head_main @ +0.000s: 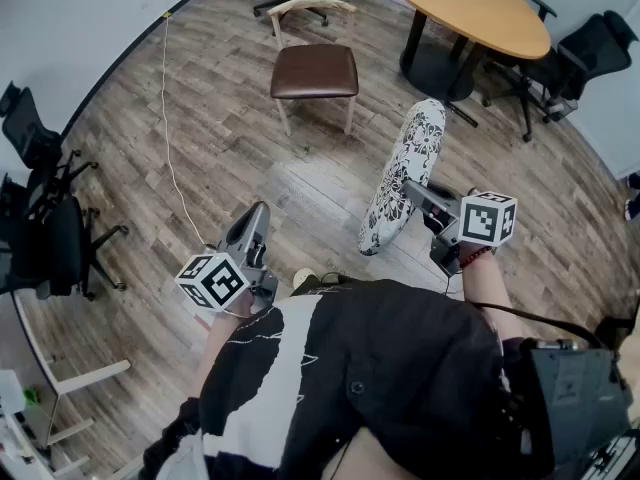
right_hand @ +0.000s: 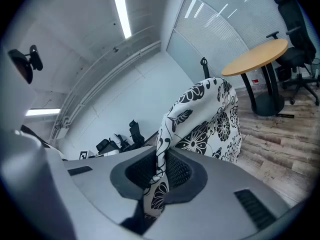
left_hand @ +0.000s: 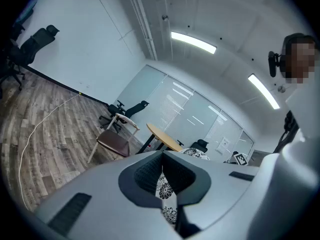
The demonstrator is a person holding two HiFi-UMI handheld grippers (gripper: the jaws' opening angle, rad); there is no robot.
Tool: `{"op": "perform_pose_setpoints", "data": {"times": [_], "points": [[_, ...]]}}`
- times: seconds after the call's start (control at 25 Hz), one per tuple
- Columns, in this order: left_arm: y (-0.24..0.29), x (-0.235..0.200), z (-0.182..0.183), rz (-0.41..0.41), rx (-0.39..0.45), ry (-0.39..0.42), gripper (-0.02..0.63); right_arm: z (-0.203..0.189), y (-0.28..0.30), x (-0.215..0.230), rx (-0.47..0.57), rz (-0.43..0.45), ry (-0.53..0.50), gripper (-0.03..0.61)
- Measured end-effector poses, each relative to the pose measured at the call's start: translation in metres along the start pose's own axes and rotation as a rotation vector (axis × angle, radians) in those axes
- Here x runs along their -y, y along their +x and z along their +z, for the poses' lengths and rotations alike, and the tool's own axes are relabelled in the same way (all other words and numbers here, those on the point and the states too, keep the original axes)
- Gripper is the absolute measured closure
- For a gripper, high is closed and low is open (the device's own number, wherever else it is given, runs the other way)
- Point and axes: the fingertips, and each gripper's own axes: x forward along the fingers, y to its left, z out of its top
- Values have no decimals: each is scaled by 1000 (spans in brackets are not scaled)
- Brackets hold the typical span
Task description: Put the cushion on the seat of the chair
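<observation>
Currently, the right gripper (right_hand: 161,170) has its jaws closed onto a fold at the edge of the black-and-white floral fabric cushion (head_main: 405,168). The right gripper view shows the fabric pinched between both ribbed pads (right_hand: 180,174), with the cushion body rising beyond them. Directions below are read on the head view with the dial centred on the picture. The cushion sits at 2 o'clock, standing on end, its upper end leaning toward 1 o'clock. The light-wood-framed chair with a brown padded seat (head_main: 315,71) stands at 12 o'clock. The cushion lies at about 5 o'clock from it, well apart, touching neither seat nor frame. The left gripper (head_main: 258,213) is at 8 o'clock, well apart from the cushion and pointing toward 12 o'clock. Its jaws are drawn together to a thin slit and grip nothing; in the left gripper view a strip of the floral print shows through that slit. The round table with an orange-brown wooden top and black pedestal (head_main: 470,8) stands at 1 o'clock, beyond the cushion. One black office chair (head_main: 45,238) stands at 9 o'clock, and another (head_main: 590,48) at 2 o'clock beside the table. A thin pale cable (head_main: 165,118) runs over the wood-plank floor (head_main: 300,183) from 11 o'clock toward the left gripper.
</observation>
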Motion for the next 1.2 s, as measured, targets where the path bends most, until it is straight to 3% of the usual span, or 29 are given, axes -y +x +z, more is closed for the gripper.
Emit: {"op": "perform_pose_setpoints", "data": {"times": [0.72, 1.04, 1.2], "points": [[-20, -30, 9, 39, 11, -11, 600, 9, 25, -7, 16, 17, 10, 538], [-37, -110, 51, 73, -3, -32, 600, 22, 112, -32, 47, 14, -41, 538], [-46, -147, 64, 89, -30, -32, 600, 34, 145, -48, 78, -21, -142, 538]]}}
